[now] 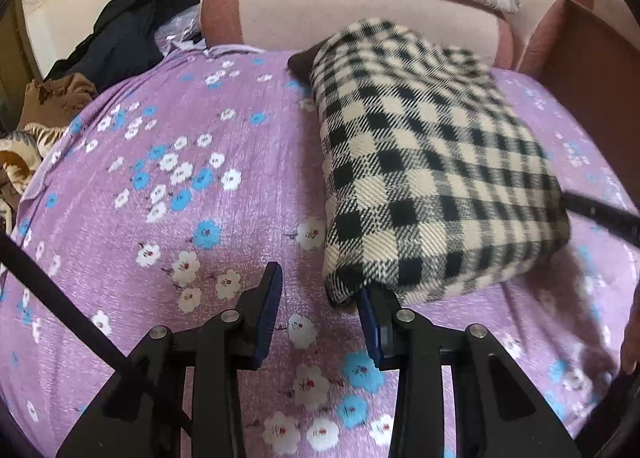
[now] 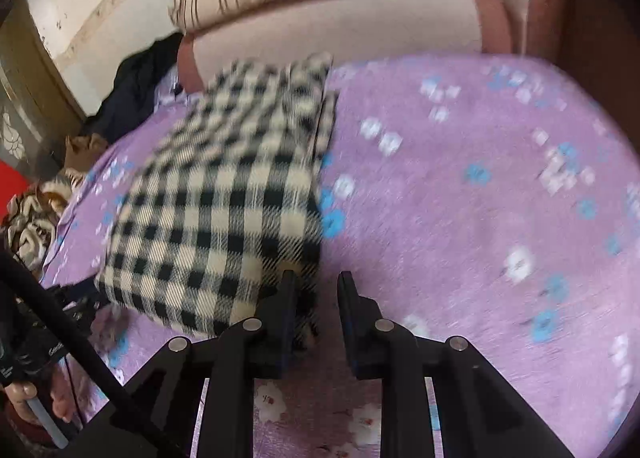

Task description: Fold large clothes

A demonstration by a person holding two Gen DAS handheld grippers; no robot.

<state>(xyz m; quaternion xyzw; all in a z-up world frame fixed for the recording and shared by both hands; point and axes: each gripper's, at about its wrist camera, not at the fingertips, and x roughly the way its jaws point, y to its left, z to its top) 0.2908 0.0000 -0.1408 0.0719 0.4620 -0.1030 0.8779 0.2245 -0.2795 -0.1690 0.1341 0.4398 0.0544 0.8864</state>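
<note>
Left gripper (image 1: pixel 318 308) and right gripper (image 2: pixel 316 308) are both sitting spread apart, gripping nothing; checked garment (image 1: pixel 432 162) is looking fully folded, maybe just tidying left.

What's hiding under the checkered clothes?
The folded checkered garment lies on the purple flowered sheet, which shows all around it. A dark brown bit pokes out at its far corner. Anything else beneath is covered.
</note>
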